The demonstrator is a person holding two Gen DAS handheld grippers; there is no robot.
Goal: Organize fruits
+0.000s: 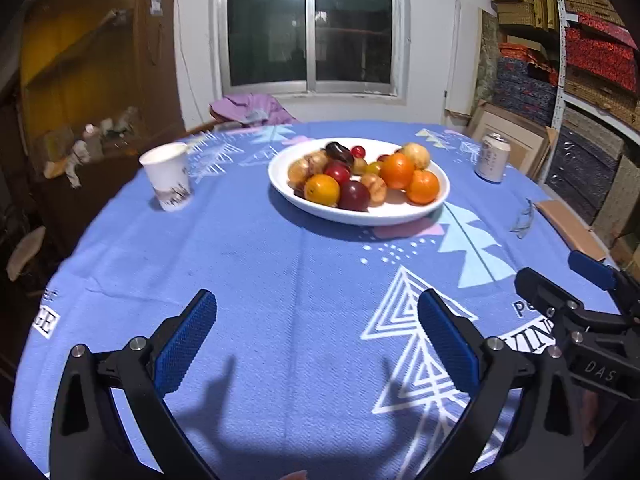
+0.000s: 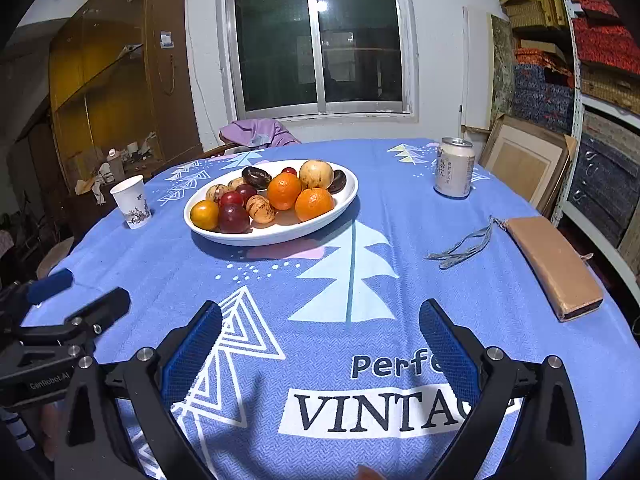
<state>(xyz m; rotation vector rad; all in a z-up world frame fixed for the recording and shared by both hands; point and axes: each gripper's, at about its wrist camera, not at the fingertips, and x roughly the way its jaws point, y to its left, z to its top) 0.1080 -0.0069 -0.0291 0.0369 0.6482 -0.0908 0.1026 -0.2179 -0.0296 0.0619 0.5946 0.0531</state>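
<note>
Both claws hung wide and held nothing: left gripper, right gripper. The white plate of fruits sat well ahead of both, perhaps plums among the oranges.

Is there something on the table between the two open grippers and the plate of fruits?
Nothing visible. Only bare blue tablecloth lies between the right gripper, the left gripper and the white plate of fruits. The paper cup stands to the plate's left; the can and the brown case lie to its right.
</note>
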